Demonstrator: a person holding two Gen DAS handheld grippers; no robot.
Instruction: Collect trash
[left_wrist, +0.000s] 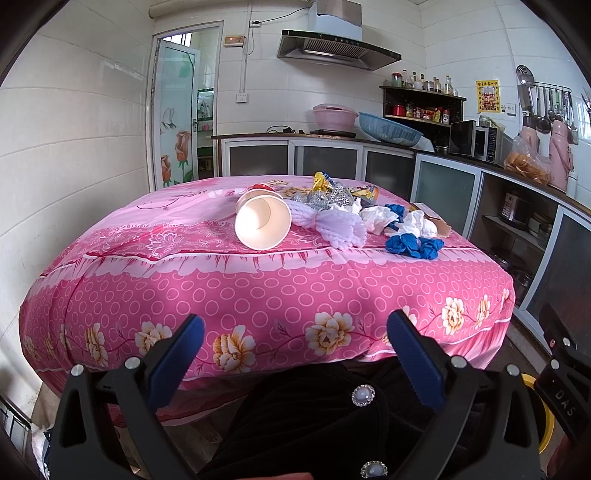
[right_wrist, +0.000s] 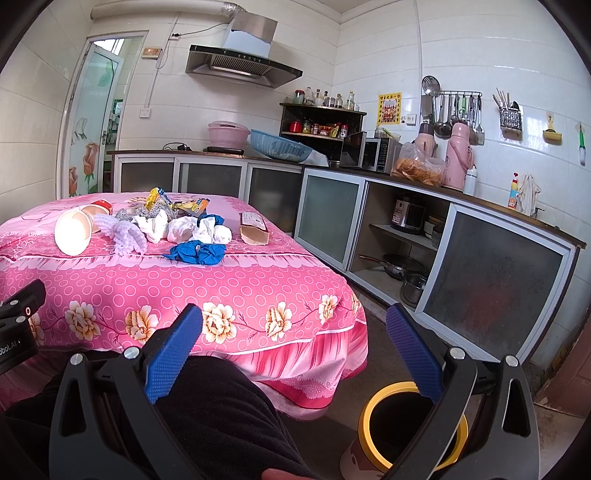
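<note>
While both grippers, left gripper (left_wrist: 295, 347) and right gripper (right_wrist: 294, 341), hang spread and empty, trash sits piled on the pink tablecloth (left_wrist: 258, 295): paper cup (left_wrist: 263, 222), blue glove (left_wrist: 413, 246) (wrapper print unreadable). Yellow-rimmed bin (right_wrist: 373, 424) stands below.

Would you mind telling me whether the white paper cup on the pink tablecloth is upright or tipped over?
Tipped over. The paper cup lies on its side on the tablecloth, its open mouth facing the camera and showing an empty interior.
</note>
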